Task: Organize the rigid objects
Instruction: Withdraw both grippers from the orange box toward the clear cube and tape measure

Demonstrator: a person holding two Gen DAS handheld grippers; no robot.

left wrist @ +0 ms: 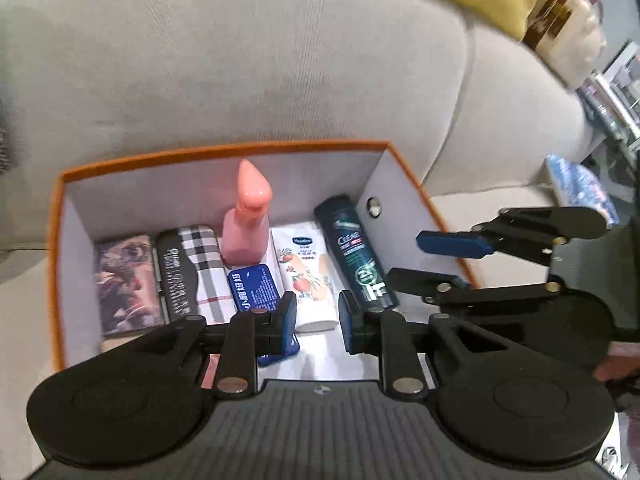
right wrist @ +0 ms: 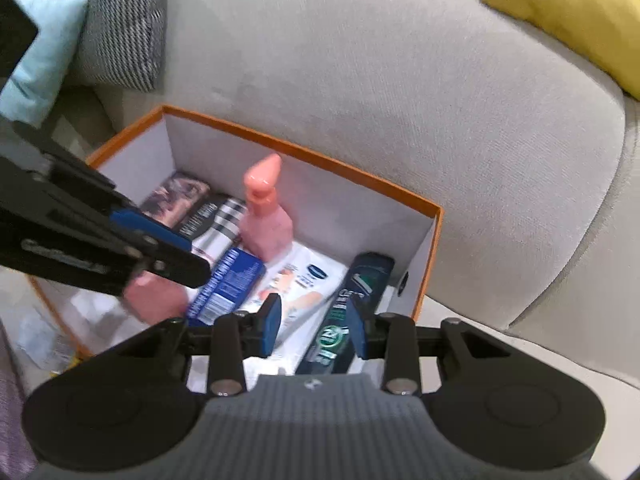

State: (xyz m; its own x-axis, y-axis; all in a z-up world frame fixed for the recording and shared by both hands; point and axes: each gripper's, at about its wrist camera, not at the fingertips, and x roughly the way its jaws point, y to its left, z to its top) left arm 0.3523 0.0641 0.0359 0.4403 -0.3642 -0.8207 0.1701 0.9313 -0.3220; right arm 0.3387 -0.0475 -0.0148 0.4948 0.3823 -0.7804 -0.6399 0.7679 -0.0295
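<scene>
Left gripper [left wrist: 318, 320]: jaws narrow, nothing seen between the pads, held above the near edge of the orange-rimmed, grey-lined storage box [left wrist: 224, 148]. Right gripper [right wrist: 314, 326]: jaws partly apart, nothing gripped, over the box's right end. Already packed along the box floor — printed flat case [left wrist: 124, 284] in the left corner, plaid-and-black case [left wrist: 192, 272], pink spray bottle [left wrist: 248, 220] upright at the far wall, blue tin [left wrist: 254, 288], white lotion tube [left wrist: 306, 272], dark shampoo bottle [left wrist: 356, 252] by the right wall. Nothing rigid is seen left outside on the grey sofa [left wrist: 280, 60] — task judged near done.
</scene>
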